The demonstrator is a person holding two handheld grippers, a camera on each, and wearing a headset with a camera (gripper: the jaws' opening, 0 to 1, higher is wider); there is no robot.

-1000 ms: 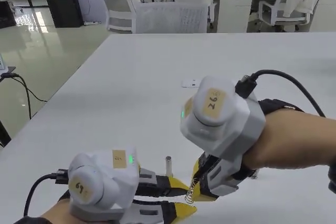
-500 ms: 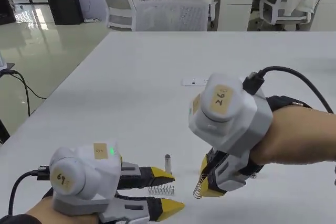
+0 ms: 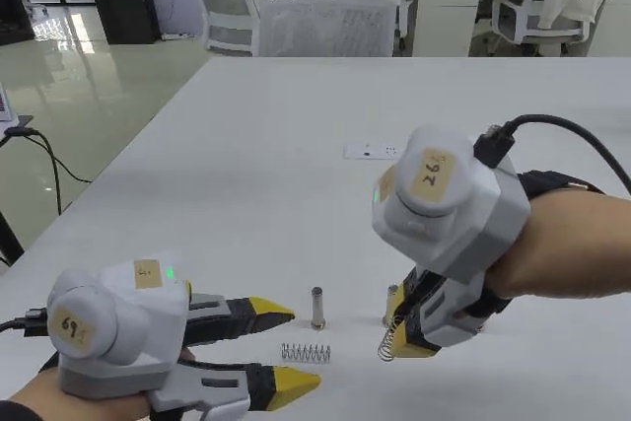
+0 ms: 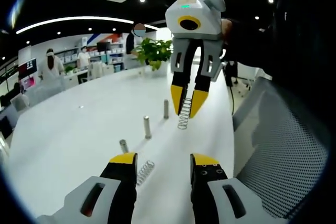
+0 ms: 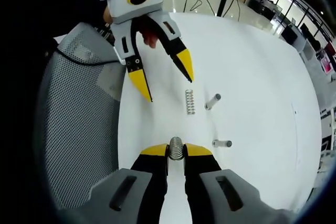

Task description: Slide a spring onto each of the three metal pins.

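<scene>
Since half a second ago the left gripper [image 3: 296,347] has drawn back toward us. The loose spring [image 3: 306,352] that lay between its jaws now rests on its side on the white table [image 3: 246,175], just at their yellow tips. We see those jaws spread wide, with nothing held between them.

The right gripper [image 4: 188,106] keeps its jaws pressed onto the second spring [image 4: 183,120], pinching its upper coils. This spring hangs down from the tips toward the table; we cannot tell whether its lower end touches the surface.

In the left gripper view the three metal pins [image 4: 147,127] stand upright in a row running away from that gripper, all of them bare. The held spring hangs just beside the farthest pin, on its right, and apart from it. The loose spring lies near the closest pin.

In the right gripper view we look down the coil of the pinched spring. The two grippers point toward each other, with the loose spring and two pins on the table between them.
</scene>
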